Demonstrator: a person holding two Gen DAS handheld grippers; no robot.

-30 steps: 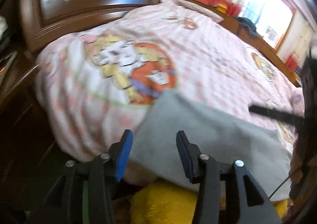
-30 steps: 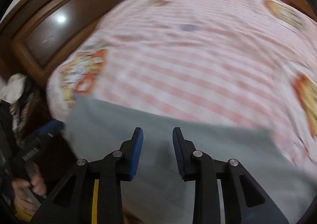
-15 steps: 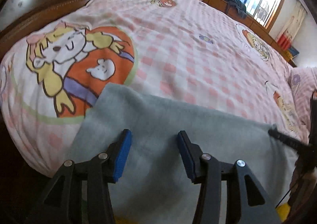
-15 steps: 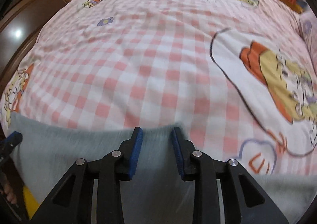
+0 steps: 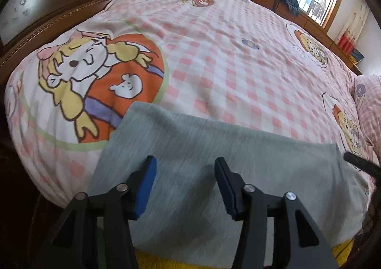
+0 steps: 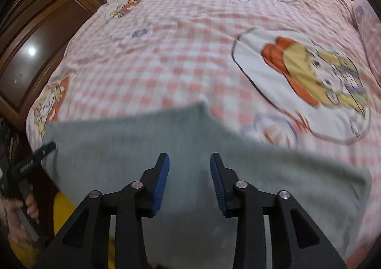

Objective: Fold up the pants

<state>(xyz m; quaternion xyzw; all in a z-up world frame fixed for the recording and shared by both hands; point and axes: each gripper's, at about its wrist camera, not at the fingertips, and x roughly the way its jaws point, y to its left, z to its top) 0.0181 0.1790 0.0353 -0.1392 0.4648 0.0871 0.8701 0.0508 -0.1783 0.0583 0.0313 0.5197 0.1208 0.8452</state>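
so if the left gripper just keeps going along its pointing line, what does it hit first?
Most likely the grey pants lying on the checked bedspread. The left gripper points down at the cloth, its jaws having just opened further with nothing pinched between them. How far above the fabric it sits is unclear.

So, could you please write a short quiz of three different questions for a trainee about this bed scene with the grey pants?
1. True or false: the grey pants lie on a pink checked bedcover.
2. Multiple choice: how do the jaws of the left gripper stand? A) pressed on the pants; B) apart, pads clear of the cloth; C) shut on the bedcover.
3. Fill in: the right gripper hovers over the ____.

Key
1. True.
2. B. The jaws have just been opening, with the pants showing between the pads but not pinched.
3. Pants. Its jaws have just been opening too.
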